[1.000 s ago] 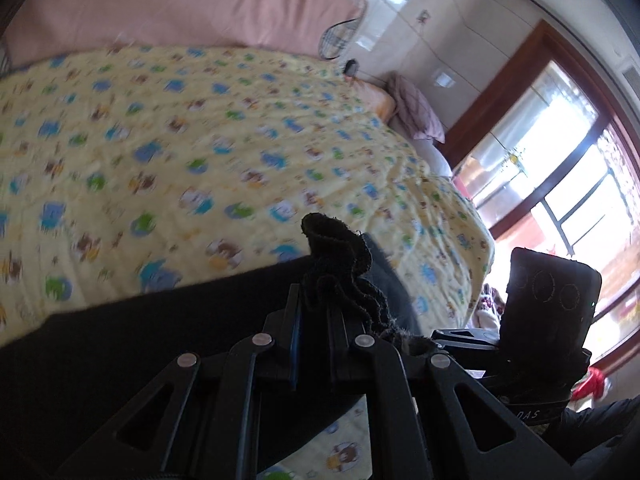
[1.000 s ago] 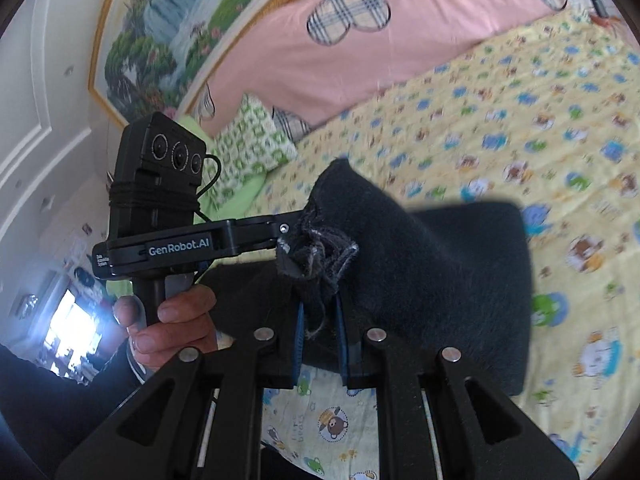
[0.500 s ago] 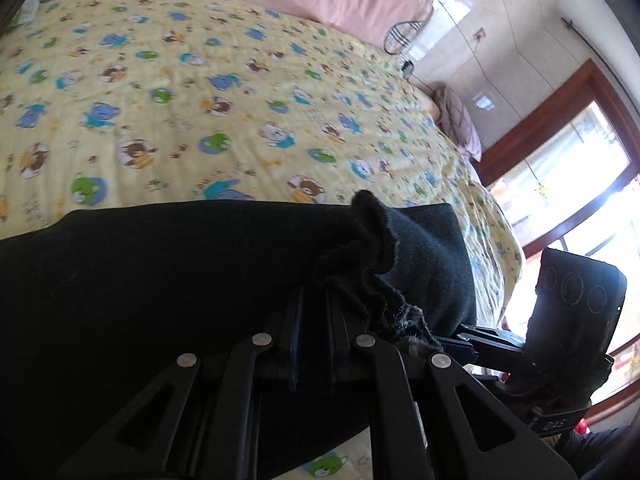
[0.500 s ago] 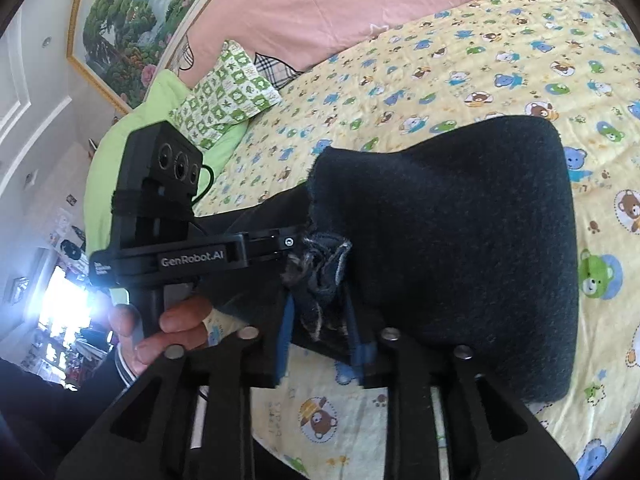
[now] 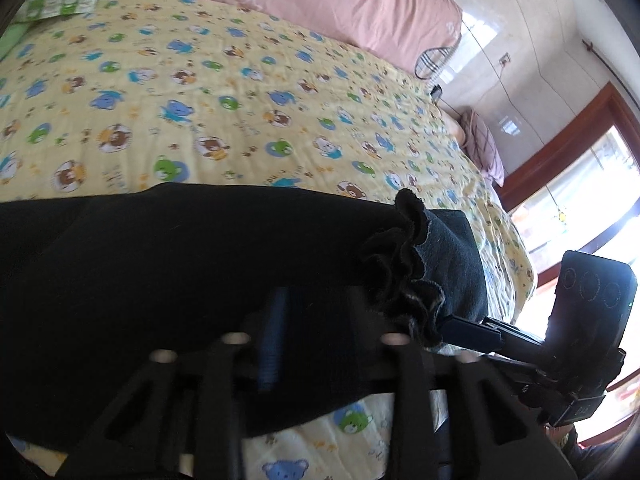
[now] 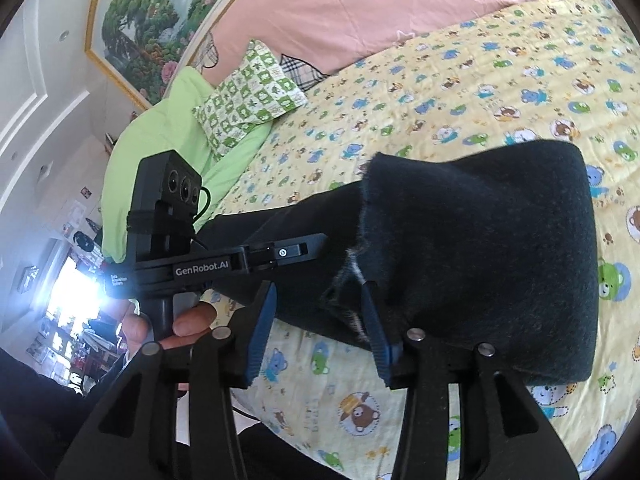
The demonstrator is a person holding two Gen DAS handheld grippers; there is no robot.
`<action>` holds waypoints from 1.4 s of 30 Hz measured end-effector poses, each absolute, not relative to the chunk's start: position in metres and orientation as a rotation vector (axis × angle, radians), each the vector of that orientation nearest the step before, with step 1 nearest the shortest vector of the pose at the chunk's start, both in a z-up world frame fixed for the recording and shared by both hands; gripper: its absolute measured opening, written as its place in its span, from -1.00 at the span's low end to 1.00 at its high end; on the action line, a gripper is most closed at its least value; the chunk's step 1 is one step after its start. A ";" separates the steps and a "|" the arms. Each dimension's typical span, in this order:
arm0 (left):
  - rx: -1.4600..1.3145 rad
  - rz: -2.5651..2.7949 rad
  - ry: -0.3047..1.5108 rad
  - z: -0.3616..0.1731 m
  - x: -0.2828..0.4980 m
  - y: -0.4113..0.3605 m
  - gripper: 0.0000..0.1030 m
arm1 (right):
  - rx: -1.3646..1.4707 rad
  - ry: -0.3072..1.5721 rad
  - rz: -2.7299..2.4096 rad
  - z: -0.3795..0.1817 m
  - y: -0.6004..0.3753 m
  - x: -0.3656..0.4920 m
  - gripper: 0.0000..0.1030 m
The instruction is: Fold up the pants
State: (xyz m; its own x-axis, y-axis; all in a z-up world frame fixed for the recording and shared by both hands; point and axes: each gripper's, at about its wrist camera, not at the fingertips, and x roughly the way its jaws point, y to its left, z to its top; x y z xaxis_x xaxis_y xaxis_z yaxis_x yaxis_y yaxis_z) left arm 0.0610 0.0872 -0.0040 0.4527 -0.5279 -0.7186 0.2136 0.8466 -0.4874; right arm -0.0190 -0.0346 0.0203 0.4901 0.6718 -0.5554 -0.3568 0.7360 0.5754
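The dark pants point(image 5: 192, 264) lie folded on the yellow bear-print bedsheet point(image 5: 240, 92), near the bed's front edge. In the left wrist view my left gripper point(image 5: 320, 320) has its fingers spread wide over the fabric, with the frilled hem point(image 5: 404, 264) just to its right. In the right wrist view the pants point(image 6: 492, 264) lie as a thick folded block. My right gripper point(image 6: 320, 320) is open, its blue pads point(image 6: 262, 328) on either side of the hem corner point(image 6: 348, 288), gripping nothing. The other gripper's body point(image 6: 192, 268) is at the left.
A pink headboard cushion point(image 6: 380, 20) runs along the far side of the bed. A green checked pillow point(image 6: 248, 96) and a light green quilt point(image 6: 160, 148) lie at the bed's left end. A window with a wooden frame point(image 5: 580, 140) is at the right.
Both grippers lowered the pants' hem onto the bed and opened. The fabric that was pinched between the fingers now lies loose on the folded pants.
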 end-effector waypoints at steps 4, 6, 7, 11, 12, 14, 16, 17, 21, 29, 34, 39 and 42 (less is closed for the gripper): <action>-0.364 -0.406 0.974 0.003 0.044 0.104 -0.04 | 0.389 0.852 0.672 0.023 -0.024 -0.020 -0.12; -0.382 -0.381 0.963 0.007 0.037 0.112 -0.03 | 0.382 0.852 0.679 0.025 -0.022 -0.020 -0.12; -0.387 -0.378 0.958 0.008 0.035 0.115 0.01 | 0.381 0.850 0.683 0.026 -0.021 -0.019 -0.12; -0.407 -0.322 0.927 0.014 0.014 0.135 0.12 | 0.358 0.843 0.690 0.031 -0.016 -0.015 -0.11; -0.411 -0.305 0.926 0.014 0.010 0.139 0.12 | 0.354 0.842 0.695 0.032 -0.014 -0.014 -0.12; -0.431 -0.269 0.919 0.015 0.001 0.149 0.13 | 0.338 0.841 0.702 0.034 -0.010 -0.011 -0.11; -0.451 -0.227 0.911 0.016 -0.007 0.160 0.17 | 0.324 0.840 0.713 0.035 -0.004 -0.008 -0.11; -0.457 -0.207 0.908 0.017 -0.011 0.165 0.26 | 0.317 0.841 0.717 0.036 0.000 -0.006 -0.11; -0.496 -0.090 0.873 0.022 -0.028 0.188 0.31 | 0.280 0.852 0.747 0.037 0.018 0.001 -0.11; -0.564 0.060 0.811 0.028 -0.063 0.224 0.32 | 0.207 0.862 0.819 0.046 0.058 0.015 -0.11; -0.603 0.131 0.803 0.026 -0.076 0.246 0.32 | 0.182 0.875 0.852 0.050 0.078 0.026 -0.11; -0.682 0.208 0.783 0.020 -0.088 0.271 0.32 | 0.147 0.883 0.883 0.056 0.098 0.033 -0.11; -0.732 0.222 0.790 0.014 -0.089 0.283 0.32 | 0.134 0.891 0.901 0.057 0.109 0.039 -0.11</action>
